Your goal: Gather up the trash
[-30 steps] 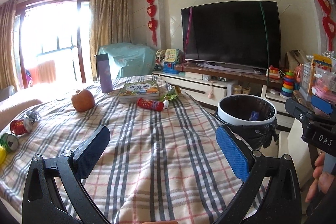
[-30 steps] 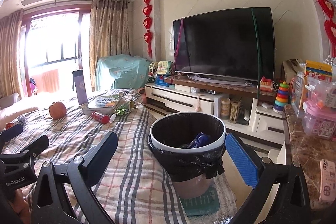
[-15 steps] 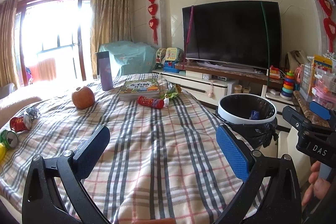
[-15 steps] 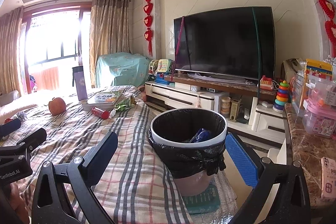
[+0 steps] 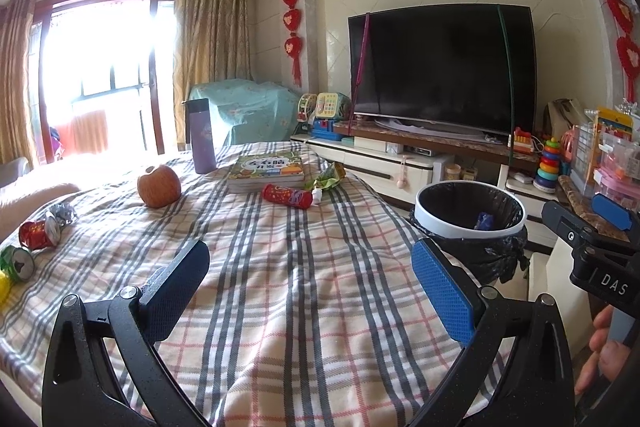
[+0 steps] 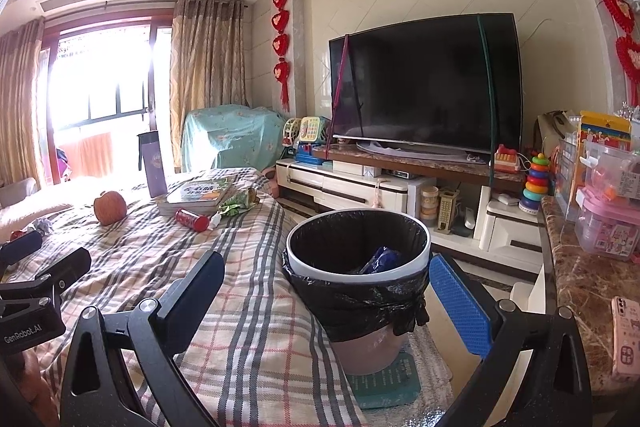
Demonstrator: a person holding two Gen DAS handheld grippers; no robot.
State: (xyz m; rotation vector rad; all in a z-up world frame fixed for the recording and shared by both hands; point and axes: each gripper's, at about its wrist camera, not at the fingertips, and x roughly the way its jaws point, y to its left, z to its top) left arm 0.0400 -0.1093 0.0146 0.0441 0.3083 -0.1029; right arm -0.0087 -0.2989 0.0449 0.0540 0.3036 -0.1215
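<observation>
My left gripper (image 5: 308,259) hangs open and empty over the plaid tablecloth (image 5: 320,291). Ahead of it lie a red snack tube (image 5: 286,195) and a green wrapper (image 5: 330,179). At the left edge sit a crushed red can (image 5: 36,233), a green can (image 5: 18,263) and a foil ball (image 5: 64,213). My right gripper (image 6: 324,267) is open and empty, facing the white bin (image 6: 356,267) with its black liner. A blue wrapper (image 6: 380,259) lies inside. The bin (image 5: 468,211) stands off the table's right side.
An apple (image 5: 159,185), a purple bottle (image 5: 202,137) and a stack of books (image 5: 268,171) stand at the far end of the table. A marble counter (image 6: 580,287) with a pink phone (image 6: 626,339) and plastic boxes runs along the right. The TV cabinet (image 6: 380,183) is behind the bin.
Both grippers have drifted only slightly and stay open. Nothing on the table or in the bin has moved.
</observation>
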